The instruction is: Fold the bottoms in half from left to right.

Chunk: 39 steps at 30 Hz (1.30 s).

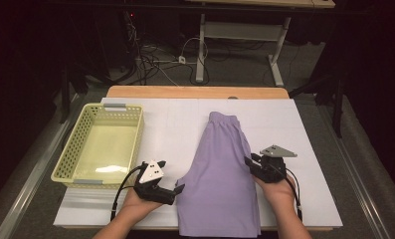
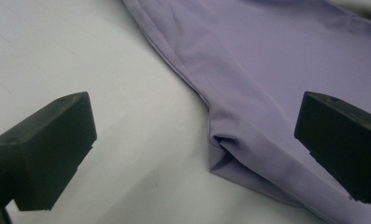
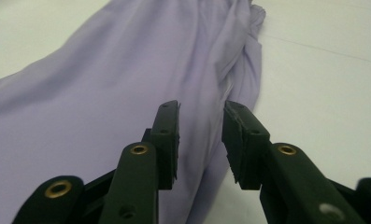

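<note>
Basket [image 1: 101, 147]: pale yellow, perforated walls, at the left of the white surface [image 1: 175, 124]; nothing lies in it.
Left tongs [image 1: 177, 191]: jaws spread wide, nothing between them; they hover just beside the left edge of the garment, above a small fold at its hem.
Garment [image 1: 222, 174]: lilac cloth, apparently shorts folded lengthwise, lying flat in the middle of the surface, its gathered waistband at the far end and its wide hem at the near edge.
Right tongs [image 1: 247, 163]: jaws a little apart, pinching nothing; they sit at the right edge of the garment, and the right gripper view shows the cloth's edge below the gap, not gripped.
Progress: as I judge it, one lengthwise fold is made and the cloth is smoothed. What seems left is a crosswise fold, then a move into the basket, which stands well apart from the garment.
</note>
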Motion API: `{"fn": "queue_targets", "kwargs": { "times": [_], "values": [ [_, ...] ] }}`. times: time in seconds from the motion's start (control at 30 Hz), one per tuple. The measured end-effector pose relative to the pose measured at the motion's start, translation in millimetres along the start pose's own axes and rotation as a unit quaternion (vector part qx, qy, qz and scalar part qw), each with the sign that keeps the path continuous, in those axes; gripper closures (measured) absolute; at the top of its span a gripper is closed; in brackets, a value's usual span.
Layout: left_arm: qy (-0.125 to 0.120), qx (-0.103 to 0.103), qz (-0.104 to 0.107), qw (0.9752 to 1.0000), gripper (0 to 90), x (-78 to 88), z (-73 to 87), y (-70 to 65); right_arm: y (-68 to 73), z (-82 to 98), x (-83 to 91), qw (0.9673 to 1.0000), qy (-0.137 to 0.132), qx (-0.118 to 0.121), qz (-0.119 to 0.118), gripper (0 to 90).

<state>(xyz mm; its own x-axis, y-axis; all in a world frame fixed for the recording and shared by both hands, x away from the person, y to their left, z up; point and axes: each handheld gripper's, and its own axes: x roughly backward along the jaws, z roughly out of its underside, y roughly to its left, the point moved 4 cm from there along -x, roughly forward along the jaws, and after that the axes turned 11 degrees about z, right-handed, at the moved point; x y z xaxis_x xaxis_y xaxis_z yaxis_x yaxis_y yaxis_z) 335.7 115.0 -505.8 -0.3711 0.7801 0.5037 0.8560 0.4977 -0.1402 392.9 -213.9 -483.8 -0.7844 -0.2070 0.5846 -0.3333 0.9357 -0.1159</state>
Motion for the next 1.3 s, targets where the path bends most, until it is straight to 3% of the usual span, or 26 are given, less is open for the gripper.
{"fn": "queue_targets", "kwargs": {
  "times": [0.07,0.13,0.27,0.4,0.53,0.7,0.97,1.3],
  "values": [
    [-0.003,0.006,0.003,1.0000,0.0,0.5,0.1,1.1,-2.4,-2.2,-8.4,1.0000,0.007,-0.001,-0.003,75.0],
    [-0.005,0.008,0.006,0.9999,0.0,0.8,0.1,1.6,-4.2,-3.0,-12.5,0.9999,0.009,-0.001,-0.012,88.7],
    [-0.004,0.007,0.006,1.0000,0.0,0.5,0.2,1.3,-17.4,-1.0,-15.4,0.9996,0.007,-0.026,-0.009,88.6],
    [-0.004,0.006,0.006,1.0000,0.0,0.6,0.3,1.1,-23.7,6.1,-25.4,0.9989,0.038,-0.029,0.003,77.6],
    [-0.004,0.005,0.006,1.0000,0.0,0.5,0.3,0.8,-21.6,-4.5,-23.4,0.9995,0.017,-0.025,0.003,68.3],
    [-0.006,0.005,0.007,0.9999,0.0,0.8,0.4,0.8,-18.1,-26.5,-31.8,0.9998,0.005,-0.018,0.002,67.5],
    [-0.007,0.006,0.008,0.9999,0.0,1.0,0.5,1.1,-17.5,-59.3,-64.5,0.9997,0.013,-0.013,0.014,63.8],
    [-0.008,0.005,0.011,0.9999,0.0,1.0,0.6,1.0,-25.6,-69.1,-100.6,0.9988,0.040,-0.019,0.021,56.8]
  ]
}}
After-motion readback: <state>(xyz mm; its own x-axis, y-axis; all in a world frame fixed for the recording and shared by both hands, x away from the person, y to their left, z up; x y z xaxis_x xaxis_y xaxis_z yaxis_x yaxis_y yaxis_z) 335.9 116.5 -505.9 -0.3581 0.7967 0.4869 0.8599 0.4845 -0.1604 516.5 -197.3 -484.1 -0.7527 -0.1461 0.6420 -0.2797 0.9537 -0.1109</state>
